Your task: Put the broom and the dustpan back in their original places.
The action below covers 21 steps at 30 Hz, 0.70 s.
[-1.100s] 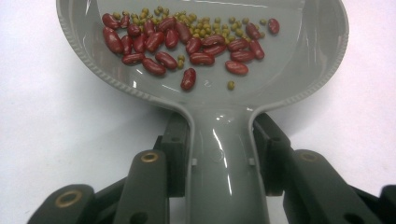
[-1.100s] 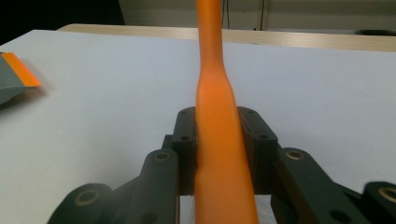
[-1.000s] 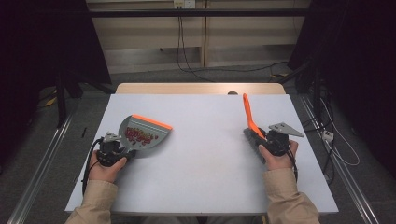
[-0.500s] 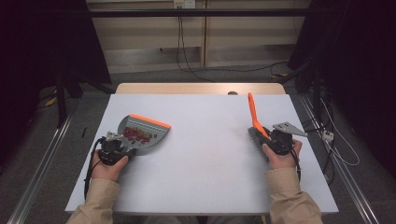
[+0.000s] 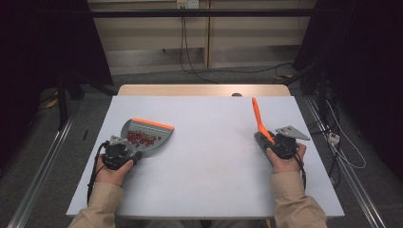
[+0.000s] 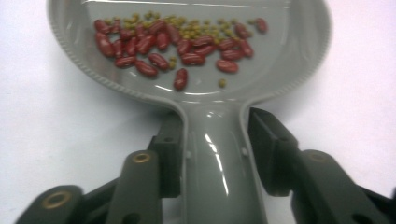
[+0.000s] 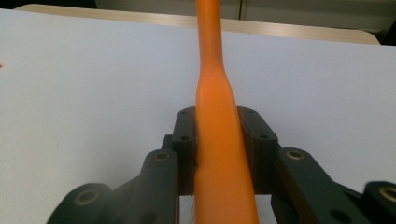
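High view shows the left claw point(image 5: 124, 153) at the handle of a grey plastic dustpan with an orange lip point(image 5: 148, 134), which lies flat on the white worktop point(image 5: 209, 142) toward its left side. Its jaws have just been opening: in the left gripper view the right pad stands clear of the grey handle point(image 6: 219, 172) and the left one looks close against it, so the grip seems loosened, the handle between the jaws. The pan holds a scatter of dark red kidney beans point(image 6: 159, 44) and small green peas point(image 6: 187, 28), gathered toward its far lip. The right claw point(image 7: 218, 135) is clamped tight on the long orange plastic brush handle point(image 7: 217, 140), which points up and away over the right side. The sweeping looks done; the step in hand is setting the tools down. Next, the left hand would draw back off the handle without nudging the pan.
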Each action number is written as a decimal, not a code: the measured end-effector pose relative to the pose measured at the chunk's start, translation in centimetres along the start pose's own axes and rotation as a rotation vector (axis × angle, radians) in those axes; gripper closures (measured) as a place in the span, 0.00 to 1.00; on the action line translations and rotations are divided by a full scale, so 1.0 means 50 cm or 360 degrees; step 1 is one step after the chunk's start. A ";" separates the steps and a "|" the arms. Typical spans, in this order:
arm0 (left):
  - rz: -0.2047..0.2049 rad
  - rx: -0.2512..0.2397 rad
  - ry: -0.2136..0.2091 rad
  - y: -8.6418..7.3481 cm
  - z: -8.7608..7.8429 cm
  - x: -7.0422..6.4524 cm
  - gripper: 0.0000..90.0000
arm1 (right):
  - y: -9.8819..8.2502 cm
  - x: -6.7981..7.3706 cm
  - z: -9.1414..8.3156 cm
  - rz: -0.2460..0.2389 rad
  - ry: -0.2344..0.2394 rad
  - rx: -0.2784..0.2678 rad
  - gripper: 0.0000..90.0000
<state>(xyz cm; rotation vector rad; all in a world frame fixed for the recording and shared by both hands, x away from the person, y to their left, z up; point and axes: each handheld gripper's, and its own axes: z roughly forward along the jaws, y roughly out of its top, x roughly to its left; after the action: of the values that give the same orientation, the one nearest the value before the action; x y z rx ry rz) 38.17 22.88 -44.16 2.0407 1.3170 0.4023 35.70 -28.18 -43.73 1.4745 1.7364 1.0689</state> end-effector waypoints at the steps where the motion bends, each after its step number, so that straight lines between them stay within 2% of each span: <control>1: 0.0005 -0.0003 -0.0014 -0.001 -0.001 -0.003 0.62 | 0.000 0.002 0.000 0.0001 0.0002 -0.0001 0.78; 5: 0.0001 -0.0015 -0.0073 -0.005 -0.003 -0.016 0.58 | -0.002 0.007 0.001 0.0003 0.0002 -0.0005 0.78; 14: 0.0014 -0.0024 -0.0095 -0.008 -0.002 -0.027 0.53 | -0.003 0.019 0.002 0.0012 0.0002 -0.0012 0.77; 21: 0.0004 -0.0038 -0.0152 -0.013 -0.007 -0.037 0.49 | -0.004 0.026 0.008 0.0054 0.0028 -0.0027 0.76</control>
<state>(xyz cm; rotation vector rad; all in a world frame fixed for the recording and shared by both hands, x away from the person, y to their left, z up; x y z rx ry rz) 36.71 21.55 -44.19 2.0168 1.2466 0.3165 35.73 -26.86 -44.03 1.4930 1.7161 1.1148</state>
